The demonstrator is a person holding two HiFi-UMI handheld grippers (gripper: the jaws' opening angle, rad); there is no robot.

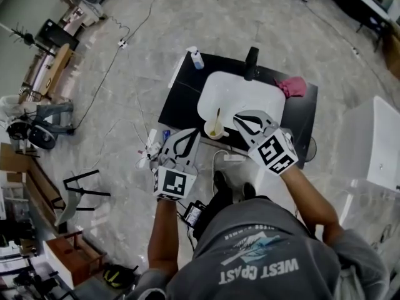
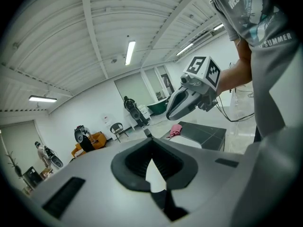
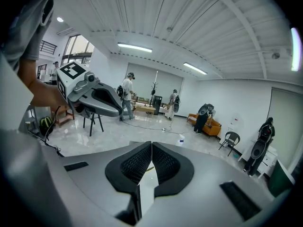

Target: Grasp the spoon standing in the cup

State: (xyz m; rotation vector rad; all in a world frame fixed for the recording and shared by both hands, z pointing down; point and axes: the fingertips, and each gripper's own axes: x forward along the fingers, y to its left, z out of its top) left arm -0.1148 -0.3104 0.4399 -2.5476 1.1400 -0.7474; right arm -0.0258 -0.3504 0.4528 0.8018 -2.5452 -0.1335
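spoon [image 1: 217, 119] | location: leaning in cup [image 1: 212, 132], near edge of tabletop [image 1: 181, 99], between both tools | left tool [image 1: 186, 136]: jaws together, empty | right tool [image 1: 245, 120]: jaws together, empty | risk: unopened jaws strike the handle, likely tipping the cup off the edge

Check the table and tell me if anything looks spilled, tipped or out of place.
Nothing stands out. The cup sits upright at the near edge of the white mat with the spoon leaning in it, and no spill is visible. The pink cloth lies crumpled by the mat's far right corner.
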